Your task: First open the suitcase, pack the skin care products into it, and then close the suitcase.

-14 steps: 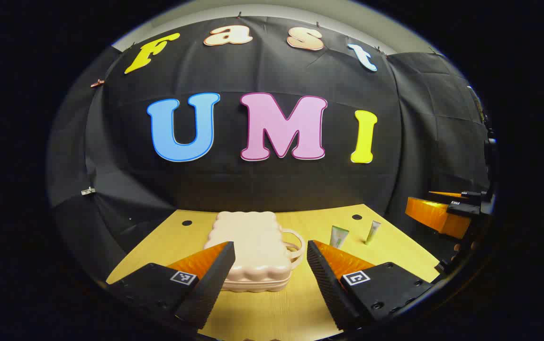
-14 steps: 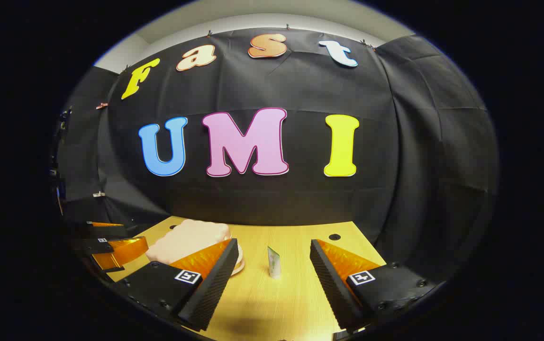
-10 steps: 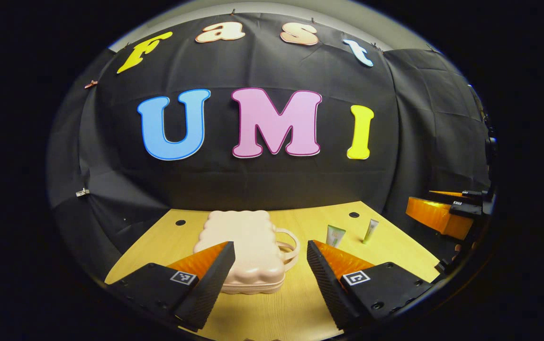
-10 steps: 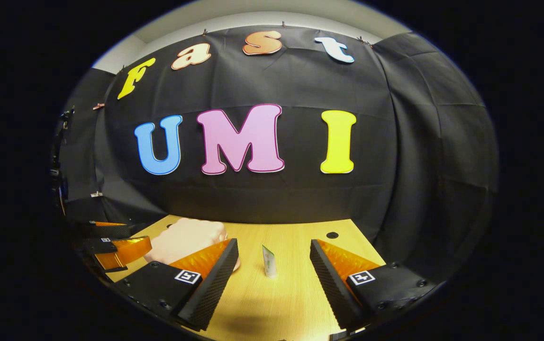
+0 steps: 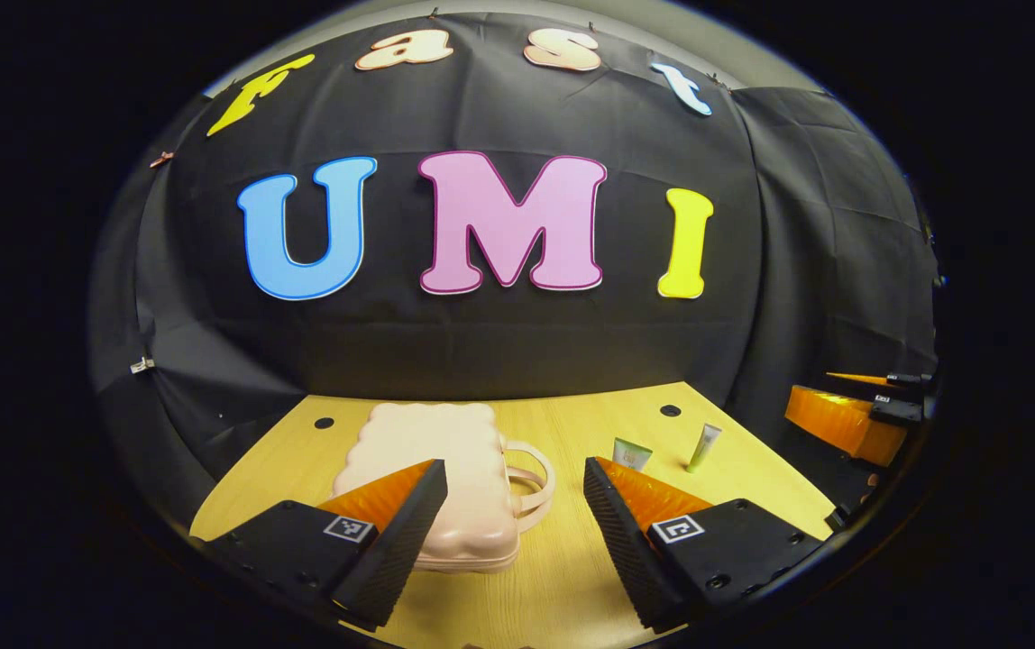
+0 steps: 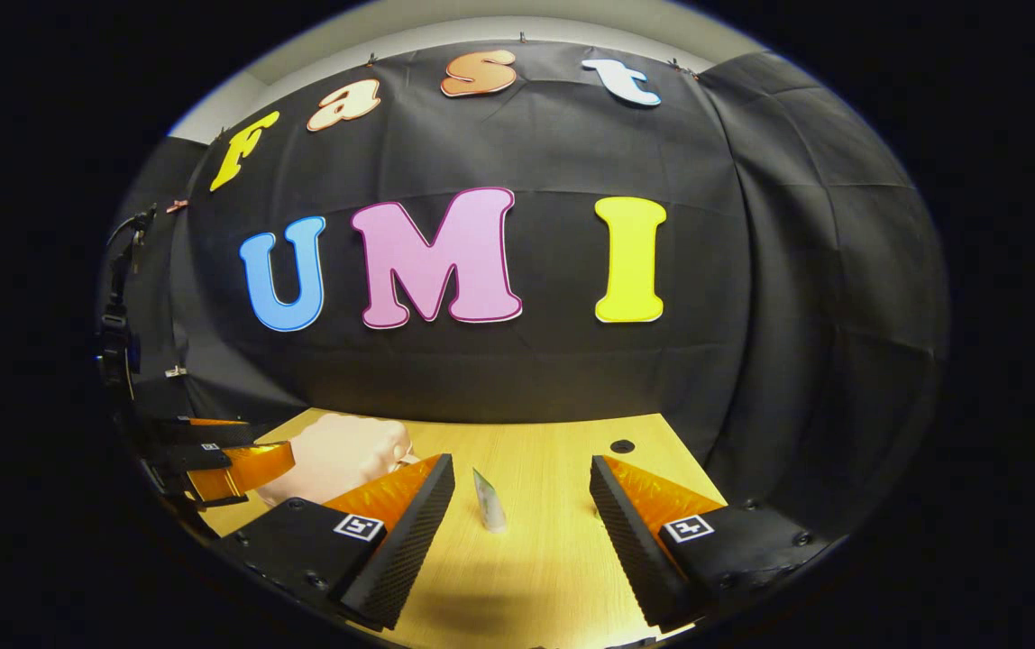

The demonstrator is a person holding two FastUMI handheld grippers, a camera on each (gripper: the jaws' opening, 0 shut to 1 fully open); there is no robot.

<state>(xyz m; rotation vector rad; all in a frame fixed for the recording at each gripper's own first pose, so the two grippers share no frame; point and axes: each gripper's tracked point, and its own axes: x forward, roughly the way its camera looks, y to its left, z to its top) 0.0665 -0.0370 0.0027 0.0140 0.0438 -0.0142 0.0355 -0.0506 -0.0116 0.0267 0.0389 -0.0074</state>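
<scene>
A pale pink suitcase (image 5: 445,469) with a scalloped lid lies shut on the wooden table (image 5: 554,577), its loop handle (image 5: 531,482) pointing right. My left gripper (image 5: 513,505) is open in front of it, with the handle in the gap beyond the fingertips. Two small skin care tubes stand to the right: a green-white tube (image 5: 630,453) and a slimmer tube (image 5: 702,447). In the right gripper view, my right gripper (image 6: 517,505) is open with a tube (image 6: 488,500) standing between and beyond its fingers. The suitcase (image 6: 337,455) shows there at the left.
Round holes (image 5: 669,411) mark the table's back corners. The right gripper (image 5: 851,415) sits at the far right edge of the left gripper view, and the left gripper (image 6: 220,460) sits at the left edge of the right gripper view. Black cloth walls close in behind.
Both views have slid: the suitcase and tubes moved left in the left gripper view, and the tube drifted left and tilted in the right gripper view. Both grippers stayed open.
</scene>
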